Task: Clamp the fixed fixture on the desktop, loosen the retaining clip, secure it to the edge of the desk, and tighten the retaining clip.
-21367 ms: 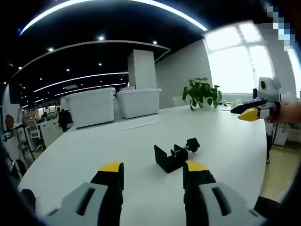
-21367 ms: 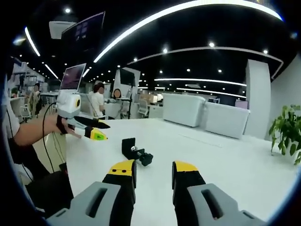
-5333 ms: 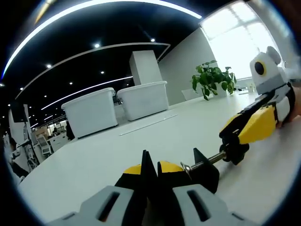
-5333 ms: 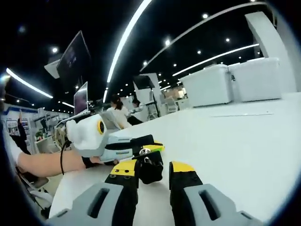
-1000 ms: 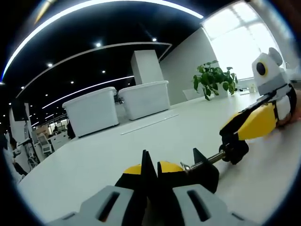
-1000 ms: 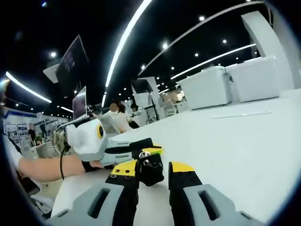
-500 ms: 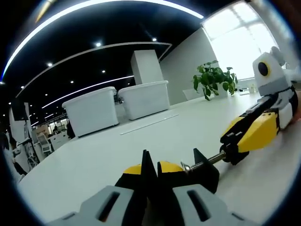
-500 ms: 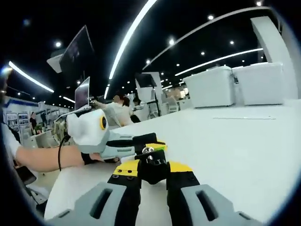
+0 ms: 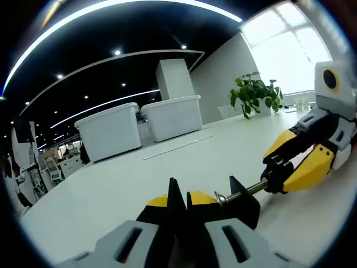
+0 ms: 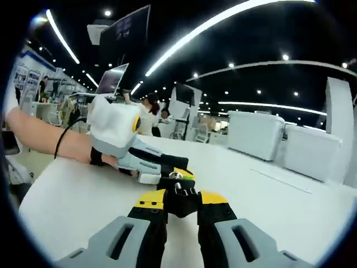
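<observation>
On the white bench (image 9: 167,173), the black metal clamp fixture (image 9: 242,198) is gripped at its plate by the left gripper (image 9: 177,204), its black screw knob (image 10: 179,196) pinched between the right gripper (image 10: 179,202) jaws.

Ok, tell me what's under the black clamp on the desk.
The clamp sits on the bare white desk. The left gripper is shut on its bracket, hiding the contact underneath. The right gripper pinches its knob.
</observation>
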Demonstrator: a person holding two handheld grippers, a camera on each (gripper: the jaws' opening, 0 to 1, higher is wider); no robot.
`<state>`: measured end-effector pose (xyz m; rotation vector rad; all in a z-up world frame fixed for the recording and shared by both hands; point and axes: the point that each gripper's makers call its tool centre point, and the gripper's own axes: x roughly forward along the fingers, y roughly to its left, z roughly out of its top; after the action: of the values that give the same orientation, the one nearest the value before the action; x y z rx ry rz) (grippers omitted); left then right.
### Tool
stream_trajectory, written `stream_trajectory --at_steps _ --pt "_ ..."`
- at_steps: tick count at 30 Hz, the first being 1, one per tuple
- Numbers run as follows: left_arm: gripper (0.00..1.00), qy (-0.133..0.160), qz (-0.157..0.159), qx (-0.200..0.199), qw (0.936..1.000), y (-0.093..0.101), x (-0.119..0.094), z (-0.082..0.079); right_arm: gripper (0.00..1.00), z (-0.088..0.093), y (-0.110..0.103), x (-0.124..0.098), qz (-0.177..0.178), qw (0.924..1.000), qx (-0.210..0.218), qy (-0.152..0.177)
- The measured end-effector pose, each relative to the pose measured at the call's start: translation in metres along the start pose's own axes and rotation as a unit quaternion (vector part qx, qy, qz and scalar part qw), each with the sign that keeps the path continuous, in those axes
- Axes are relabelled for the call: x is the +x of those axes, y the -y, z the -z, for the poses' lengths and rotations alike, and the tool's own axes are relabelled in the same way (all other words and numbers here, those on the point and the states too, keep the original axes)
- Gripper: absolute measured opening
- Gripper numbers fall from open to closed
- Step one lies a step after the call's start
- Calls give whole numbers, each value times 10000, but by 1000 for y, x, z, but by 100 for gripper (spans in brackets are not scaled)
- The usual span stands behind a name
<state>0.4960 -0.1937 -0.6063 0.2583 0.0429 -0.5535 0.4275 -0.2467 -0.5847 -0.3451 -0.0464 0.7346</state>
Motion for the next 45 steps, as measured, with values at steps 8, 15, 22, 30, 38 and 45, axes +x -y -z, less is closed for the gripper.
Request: stream_trajectory --at_steps 8,15,22,30,38,45 --pt "9 -3 -10 -4 10000 0 0 0 20 0 -3 1 170 9938 -1091 -154" --pt "9 -3 -23 -1 10000 0 0 0 20 0 -5 2 241 9793 -1989 -292" --pt "9 -3 -24 0 10000 0 0 0 20 1 -9 2 254 9678 -2477 -375" --pt "9 -3 -24 -1 10000 -1 0 0 20 2 -11 4 277 9436 -3261 -509" --pt "9 -2 -30 7 10000 -1 0 0 20 2 -9 5 290 9415 -3316 -528" --pt "9 0 -35 15 10000 -1 0 0 23 -1 -2 2 280 9837 -1744 -338"
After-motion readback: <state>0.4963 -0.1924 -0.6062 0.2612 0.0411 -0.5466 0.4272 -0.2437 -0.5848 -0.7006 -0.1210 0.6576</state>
